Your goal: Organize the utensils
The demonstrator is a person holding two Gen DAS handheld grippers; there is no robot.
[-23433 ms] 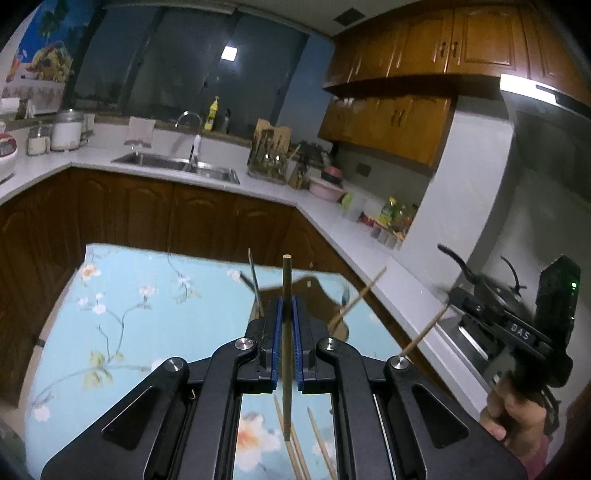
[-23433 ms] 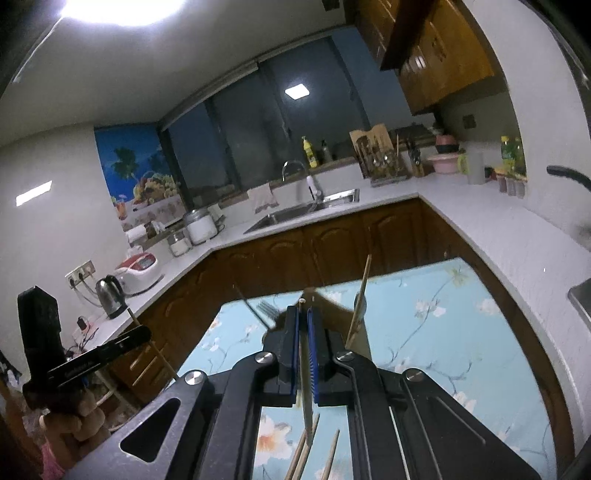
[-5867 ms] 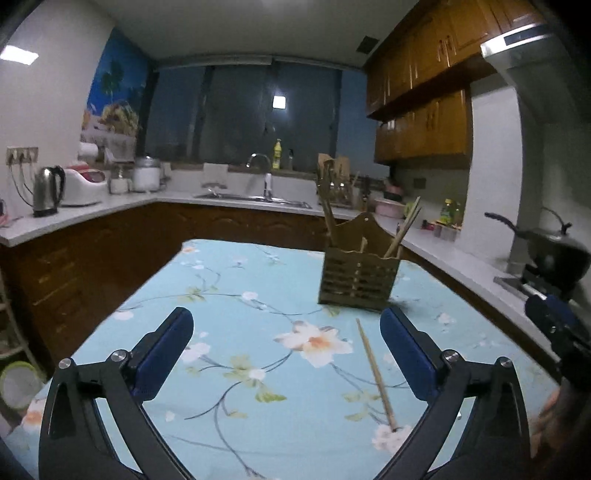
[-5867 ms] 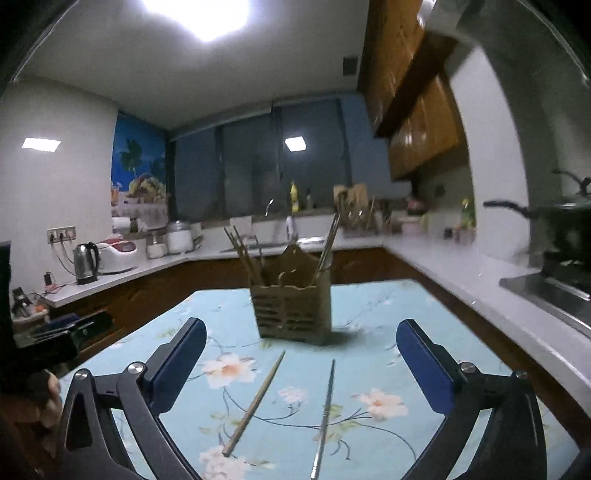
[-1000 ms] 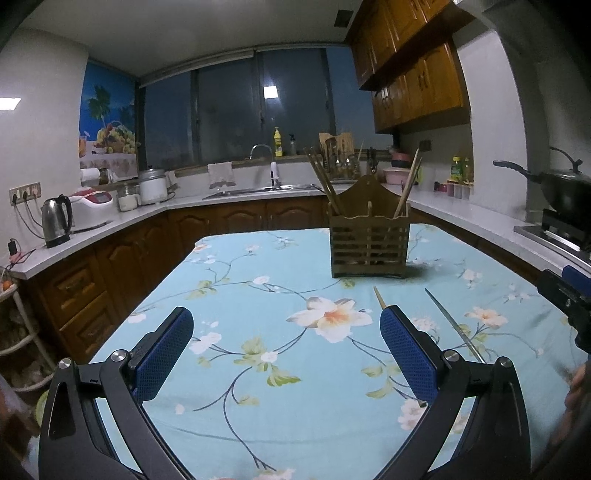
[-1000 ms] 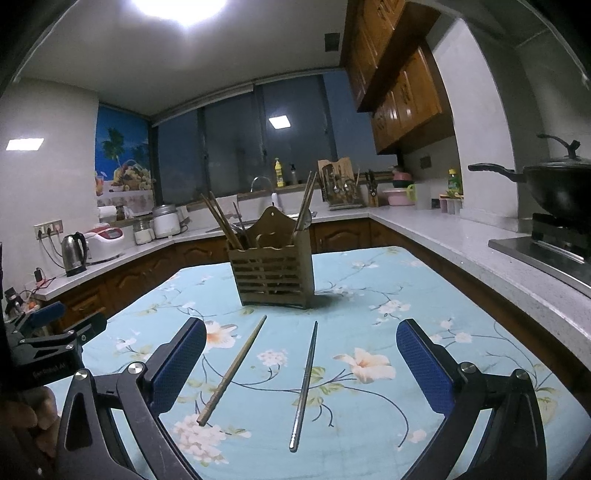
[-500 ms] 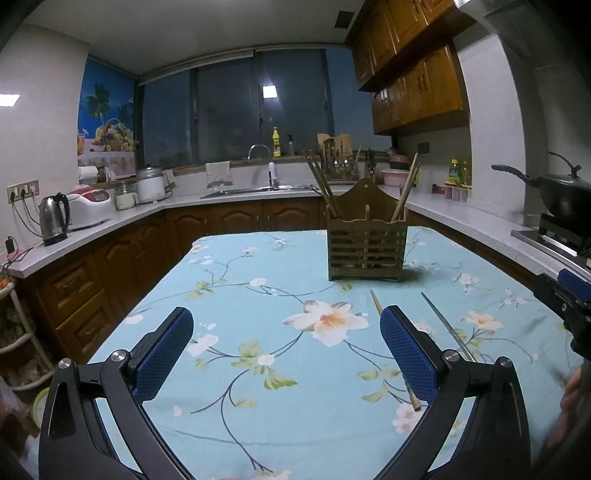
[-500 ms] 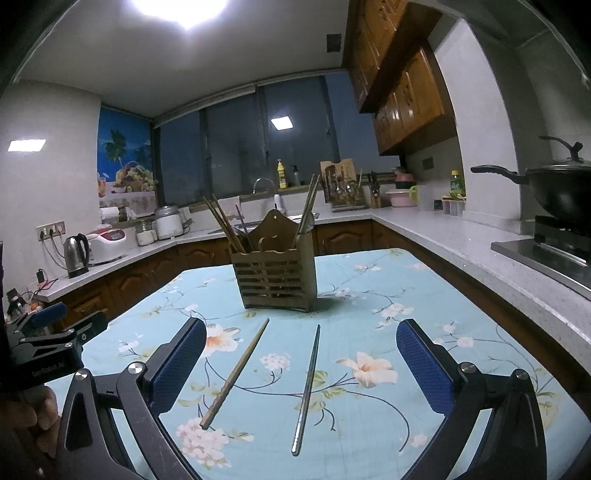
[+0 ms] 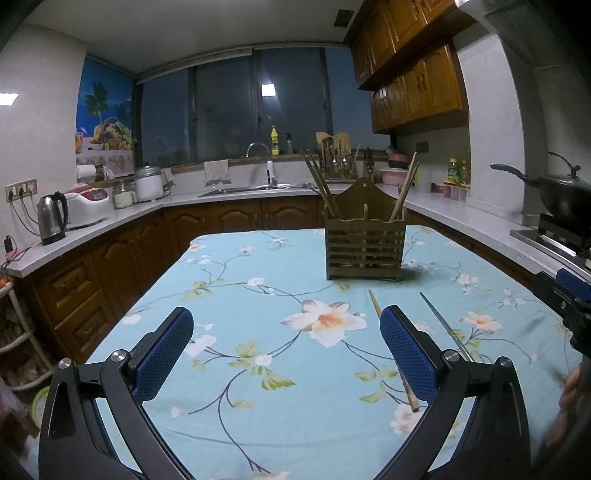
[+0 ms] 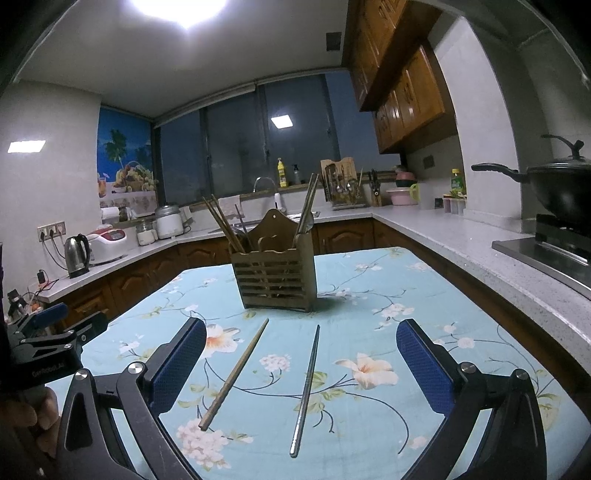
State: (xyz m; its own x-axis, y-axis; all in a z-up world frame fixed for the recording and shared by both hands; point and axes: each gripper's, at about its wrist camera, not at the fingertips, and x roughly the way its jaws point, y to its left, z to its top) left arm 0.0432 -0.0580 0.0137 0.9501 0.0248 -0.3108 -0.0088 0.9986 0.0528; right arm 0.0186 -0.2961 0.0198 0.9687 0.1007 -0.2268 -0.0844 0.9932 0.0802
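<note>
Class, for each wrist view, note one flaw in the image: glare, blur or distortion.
Right wrist view: the ceiling light blows out to white glare. Left wrist view: the hand at the right edge is smeared; fisheye bends the countertop in both.

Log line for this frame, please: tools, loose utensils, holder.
left tool: open, empty | right tool: open, empty | wooden chopstick, metal chopstick: flat on tablecloth, apart | holder: upright, chopsticks inside

A pale blue cloth (image 10: 406, 295) patterned with white and peach flowers and green leafy vines is covering the bench. A brown slatted wooden holder (image 10: 275, 278) is showing, beside a tan wooden chopstick (image 10: 236, 371) and a silver metal chopstick (image 10: 306, 387). Each black gripper (image 10: 301, 365) is showing blue textured pads (image 10: 424, 365).
</note>
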